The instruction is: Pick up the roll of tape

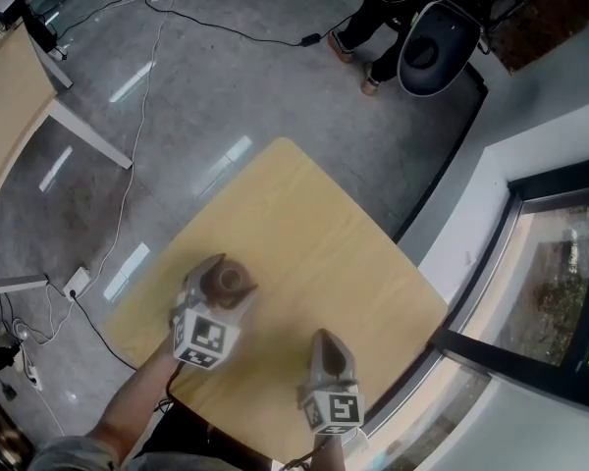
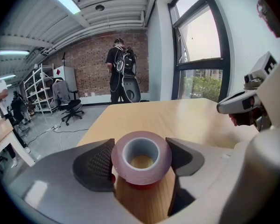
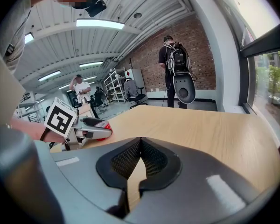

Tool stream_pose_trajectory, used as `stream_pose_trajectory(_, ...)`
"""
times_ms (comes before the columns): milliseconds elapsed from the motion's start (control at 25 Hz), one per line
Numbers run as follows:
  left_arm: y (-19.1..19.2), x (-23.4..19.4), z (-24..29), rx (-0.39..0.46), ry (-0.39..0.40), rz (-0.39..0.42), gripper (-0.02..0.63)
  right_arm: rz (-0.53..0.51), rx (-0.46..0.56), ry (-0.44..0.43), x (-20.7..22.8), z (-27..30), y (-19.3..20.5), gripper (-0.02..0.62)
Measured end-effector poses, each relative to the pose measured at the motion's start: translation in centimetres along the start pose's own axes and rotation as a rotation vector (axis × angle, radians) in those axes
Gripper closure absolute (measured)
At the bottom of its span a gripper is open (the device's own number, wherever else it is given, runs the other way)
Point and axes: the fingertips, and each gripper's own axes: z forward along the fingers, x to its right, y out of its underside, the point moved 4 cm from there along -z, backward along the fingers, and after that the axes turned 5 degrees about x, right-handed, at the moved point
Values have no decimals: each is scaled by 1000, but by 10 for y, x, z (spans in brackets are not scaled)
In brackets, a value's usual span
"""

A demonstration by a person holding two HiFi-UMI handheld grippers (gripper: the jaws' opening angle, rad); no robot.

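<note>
Gripping looked settled on the left side: the left gripper (image 2: 141, 157) had its fingers (image 2: 95, 164) set fairly wide apart, and the roll of tape (image 2: 141, 177) filled the gap, with a textured pad pressed against each side of its outer band. The roll lay flat, hole upward, over the surface (image 2: 177, 118), close to that surface's near left edge as the head view showed it. Whether it sat on the surface or had just cleared it could not be told. The right gripper (image 3: 140, 148) hovered over the surface near its nearest corner, its fingers shut together on nothing.

Judged by its look, the roll would be light, so weight was no worry. A thick reddish winding on a pale rigid core suggested a body that was stiff overall but with a little give in the outer layers, so a moderate squeeze should hold without crushing it. The outer band looked smooth and glossy, and so perhaps slick. Being round, the roll met each pad along a narrow line only, and it could pivot or squirt out if the fingers sat off its widest line. The best hold seemed to be the one shown: straight across the full width, with the band centred in the height of the pads and kept level during any lift.
</note>
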Motion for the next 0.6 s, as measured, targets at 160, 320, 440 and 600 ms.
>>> stream_pose_trajectory(160,-10,1,-9,27,5,14,267,-13,13,-1,-2,-5,-3,581)
stream_pose_trajectory(320,-22,1,-21,47,4,11,267,-2,29,0,-7,-10,-10,581)
stream_pose_trajectory(440,-33,4,-32,58,3,11,267,-13,38,2,-10,-17,-18,581)
stream_pose_trajectory(600,-51,3,-51,84,-3,16,267,-25,66,-3,-19,-27,-35,581)
